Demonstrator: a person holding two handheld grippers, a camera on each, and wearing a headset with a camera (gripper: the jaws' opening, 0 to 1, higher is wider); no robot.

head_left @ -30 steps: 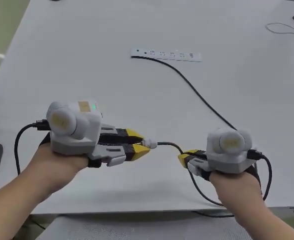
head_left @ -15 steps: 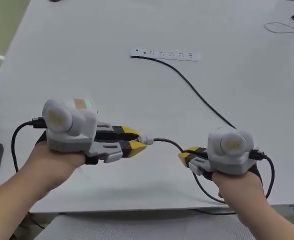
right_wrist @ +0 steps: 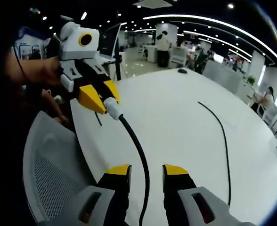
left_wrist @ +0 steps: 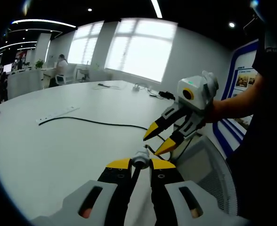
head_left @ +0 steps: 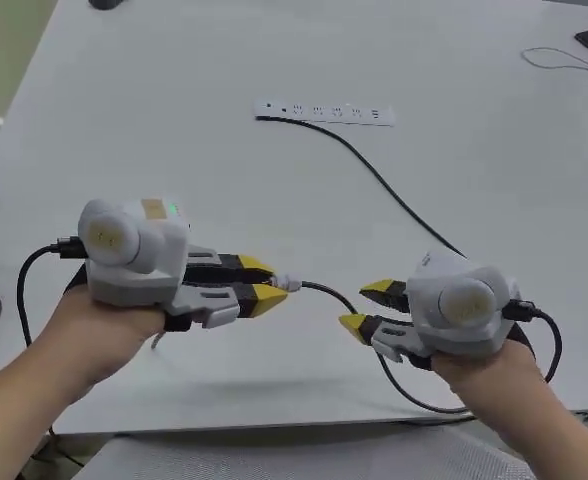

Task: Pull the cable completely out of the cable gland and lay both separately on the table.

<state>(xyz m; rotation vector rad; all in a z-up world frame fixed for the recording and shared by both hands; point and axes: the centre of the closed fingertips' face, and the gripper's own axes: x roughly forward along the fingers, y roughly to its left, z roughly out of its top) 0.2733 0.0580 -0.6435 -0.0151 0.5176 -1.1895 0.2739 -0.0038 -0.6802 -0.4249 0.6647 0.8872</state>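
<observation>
My left tongs: shut down on the white cable gland, pinched right at the tips.
My right tongs: jaws apart, gripping nothing; the black cable runs loose through the gap.
Cable path: leaves the gland, sags between both tongs, above the surface.
Beyond tongs: power strip well ahead.
Progress: cable not out of gland; nothing laid down.
Left to do, I reckon: right tongs clamp cable, pull apart, set both down separately.

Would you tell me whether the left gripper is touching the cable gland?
Touching: the left gripper view shows the left gripper closed on the cable gland, yellow tips against both its sides.
</observation>
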